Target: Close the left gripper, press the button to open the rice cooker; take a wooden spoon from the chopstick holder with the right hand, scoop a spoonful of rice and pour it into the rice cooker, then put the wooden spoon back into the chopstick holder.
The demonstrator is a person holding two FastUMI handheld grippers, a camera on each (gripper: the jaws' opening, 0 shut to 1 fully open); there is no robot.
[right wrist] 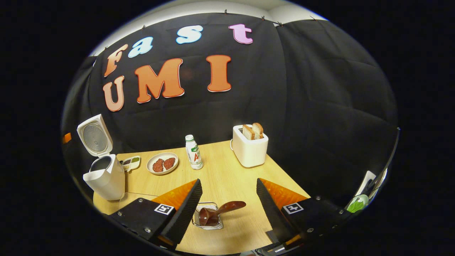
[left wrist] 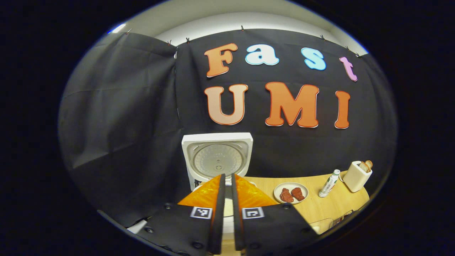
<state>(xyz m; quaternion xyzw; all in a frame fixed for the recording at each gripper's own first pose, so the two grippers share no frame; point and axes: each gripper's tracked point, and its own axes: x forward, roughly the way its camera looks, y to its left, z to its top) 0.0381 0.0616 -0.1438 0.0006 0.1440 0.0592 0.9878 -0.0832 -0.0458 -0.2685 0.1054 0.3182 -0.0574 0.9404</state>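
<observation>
A: How is the cooker (right wrist: 105,167) seen?

B: It is seen at the table's (right wrist: 227,181) left end, white, its lid (right wrist: 94,138) raised and tilted back so the pot is exposed. In the left gripper view the lid's round inner plate is faced straight on, right behind the fingers.

A: And the left gripper (left wrist: 228,202)?

B: Its two black fingers are drawn together, with only a thin slit left between them; nothing is gripped.

A: The right gripper (right wrist: 229,199)?

B: It is held wide apart above the table's near edge, with nothing between its fingers.

A: Where is the spoon (right wrist: 217,211)?

B: A dark brown wooden spoon is seen leaning in a wire holder (right wrist: 208,217), handle tilted to the right. The holder is framed between the open fingers, below them.

A: What else is set out?

B: A plate (right wrist: 162,163) with two reddish meat pieces, a white bottle (right wrist: 194,152) just beside it, and a toaster (right wrist: 250,147) with two slices standing in it
</observation>
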